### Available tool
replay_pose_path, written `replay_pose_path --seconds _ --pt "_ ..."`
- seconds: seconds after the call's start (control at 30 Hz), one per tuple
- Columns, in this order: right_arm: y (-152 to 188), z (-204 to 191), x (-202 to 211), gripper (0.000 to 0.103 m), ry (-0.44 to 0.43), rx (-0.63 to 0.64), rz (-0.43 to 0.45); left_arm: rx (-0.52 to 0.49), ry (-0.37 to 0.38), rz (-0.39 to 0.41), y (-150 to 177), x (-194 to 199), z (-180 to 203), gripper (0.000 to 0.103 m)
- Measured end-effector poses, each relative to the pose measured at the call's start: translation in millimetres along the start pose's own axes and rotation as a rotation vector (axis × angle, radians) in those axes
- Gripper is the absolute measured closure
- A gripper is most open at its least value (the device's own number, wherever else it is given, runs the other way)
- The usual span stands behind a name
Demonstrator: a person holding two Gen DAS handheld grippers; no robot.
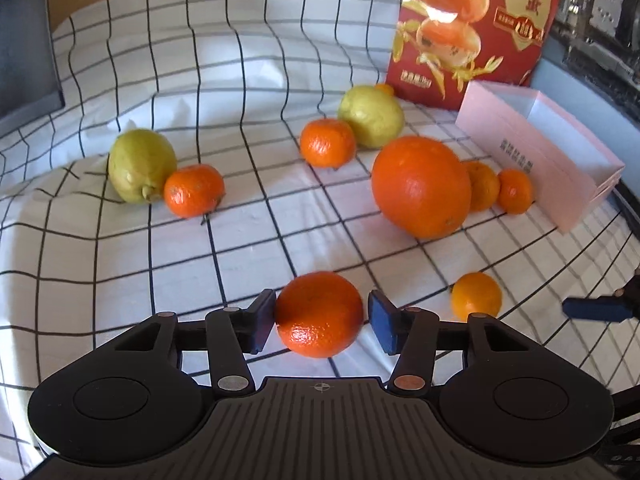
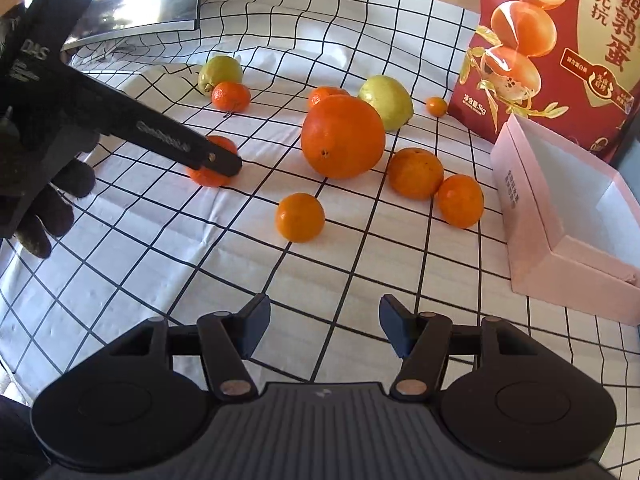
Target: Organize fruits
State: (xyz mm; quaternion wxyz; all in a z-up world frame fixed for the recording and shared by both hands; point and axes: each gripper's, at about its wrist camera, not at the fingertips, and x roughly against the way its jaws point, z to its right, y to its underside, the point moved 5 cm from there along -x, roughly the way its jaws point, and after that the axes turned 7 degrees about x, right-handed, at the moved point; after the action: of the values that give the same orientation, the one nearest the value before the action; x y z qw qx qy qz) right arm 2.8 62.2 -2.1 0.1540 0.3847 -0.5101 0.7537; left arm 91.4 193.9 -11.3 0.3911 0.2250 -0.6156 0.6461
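On the checked cloth lie two lemons, one big orange and seven mandarins. Left gripper has its jaws around one mandarin, one pad touching it, the other just beside. Right gripper hangs with jaws apart, nothing between them. Pink box stands near the right edge.

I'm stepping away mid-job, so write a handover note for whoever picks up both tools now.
Left tool: open around a small orange mandarin on the checked cloth, not yet clamped.
Right tool: open, empty, above the cloth.
Fruit: large round orange, two yellow-green lemons and the other mandarins lie loose.
Pale pink open box: nothing visible inside.
Done: nothing sorted. Left: all fruit.
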Motion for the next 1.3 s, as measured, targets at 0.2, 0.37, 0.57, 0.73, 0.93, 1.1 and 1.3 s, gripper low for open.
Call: replay_pose_path --seconds 0.2,0.37,0.57,0.73,0.93,1.1,1.3 --pt "-3 10 2 0.042 0.027 -0.029 0.026 0.024 0.028 0.039 2 12 -1 0.052" --pt "-12 20 -5 0.042 -0.004 -0.074 0.038 0.096 0.071 0.045 15 31 2 0.052" --pt "-32 15 -27 0.042 -0.034 -0.045 0.051 0.135 0.095 0.017 39 53 6 0.052" --pt "-47 9 -46 0.051 -0.058 -0.034 0.054 0.162 0.084 0.0 49 65 2 0.052" --pt "-48 1 -50 0.069 -0.087 -0.016 0.029 0.181 0.073 -0.007 50 68 -2 0.052" --pt "-38 7 -29 0.069 -0.088 -0.023 0.05 0.168 0.114 -0.019 38 62 12 0.052" --pt "-27 53 22 0.069 -0.014 -0.117 0.129 0.073 0.236 0.058 -23 59 61 0.052"
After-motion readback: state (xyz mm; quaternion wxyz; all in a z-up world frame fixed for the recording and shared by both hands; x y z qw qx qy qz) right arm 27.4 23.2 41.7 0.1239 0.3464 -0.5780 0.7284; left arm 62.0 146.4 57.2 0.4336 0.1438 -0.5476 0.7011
